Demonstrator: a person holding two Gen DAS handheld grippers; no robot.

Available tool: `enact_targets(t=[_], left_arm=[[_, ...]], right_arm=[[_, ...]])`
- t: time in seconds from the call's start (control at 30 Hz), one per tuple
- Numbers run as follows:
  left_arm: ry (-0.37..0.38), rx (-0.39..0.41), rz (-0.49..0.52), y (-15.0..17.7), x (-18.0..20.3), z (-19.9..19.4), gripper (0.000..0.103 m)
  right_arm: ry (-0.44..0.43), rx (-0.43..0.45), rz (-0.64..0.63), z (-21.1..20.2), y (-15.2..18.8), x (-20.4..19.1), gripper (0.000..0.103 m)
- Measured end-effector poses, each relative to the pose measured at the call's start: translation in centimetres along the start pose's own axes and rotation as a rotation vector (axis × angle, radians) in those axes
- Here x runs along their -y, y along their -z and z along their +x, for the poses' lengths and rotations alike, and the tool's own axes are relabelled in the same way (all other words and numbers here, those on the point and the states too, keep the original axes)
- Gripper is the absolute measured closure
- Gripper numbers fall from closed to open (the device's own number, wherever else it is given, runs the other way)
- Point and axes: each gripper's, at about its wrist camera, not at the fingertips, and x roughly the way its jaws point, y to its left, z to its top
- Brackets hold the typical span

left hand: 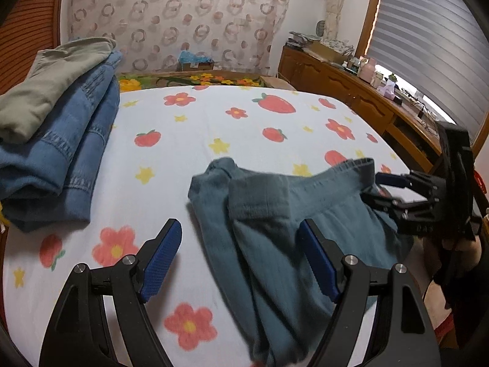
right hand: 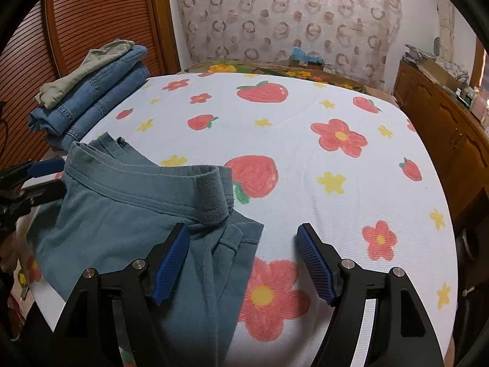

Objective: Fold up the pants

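Teal-grey pants (left hand: 275,223) lie rumpled on the flowered bed sheet (left hand: 214,128), waistband turned over. They also show in the right wrist view (right hand: 122,214). My left gripper (left hand: 241,238) is open and empty, its fingers either side of the pants' near part, just above them. My right gripper (right hand: 241,241) is open and empty, above the pants' right edge. The right gripper also shows at the right of the left wrist view (left hand: 385,189), by the waistband. The left gripper shows at the left edge of the right wrist view (right hand: 49,177).
A stack of folded jeans (left hand: 61,153) with an olive garment (left hand: 45,91) on top sits at the bed's far left, also in the right wrist view (right hand: 91,98). A wooden sideboard (left hand: 351,85) with clutter runs along the right. A patterned curtain (left hand: 183,15) hangs behind.
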Motion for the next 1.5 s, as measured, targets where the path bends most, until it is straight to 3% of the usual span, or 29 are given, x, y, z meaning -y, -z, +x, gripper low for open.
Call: enact_targets(t=[0.27,0.83,1.0,1.27,1.5], left_arm=[[0.045,-0.007,-0.037,-1.2,-1.0,1.0,0.034],[0.035,-0.056,-0.041,-0.9,-1.9,2.7,0.034],[0.037,-0.055,-0.044,-0.9,-1.9,2.7,0.034],[0.039,-0.054,-0.045,-0.8,-1.8,2.6,0.034],[0.041,-0.053,-0.047,-0.8,-1.9,2.6,0.034]], right_arm=[[0.002,0.001,-0.002,0.0,0.0,0.0,0.028],[-0.005,0.001,-0.004,0.0,0.0,0.0,0.029],[-0.032,0.000,-0.010,-0.2,0.0,-0.1,0.044],[-0.097,-0.012,-0.003,-0.4,-0.2,-0.8,0.088],[-0.113,0.012,0.015,-0.3,0.0,-0.6,0.089]])
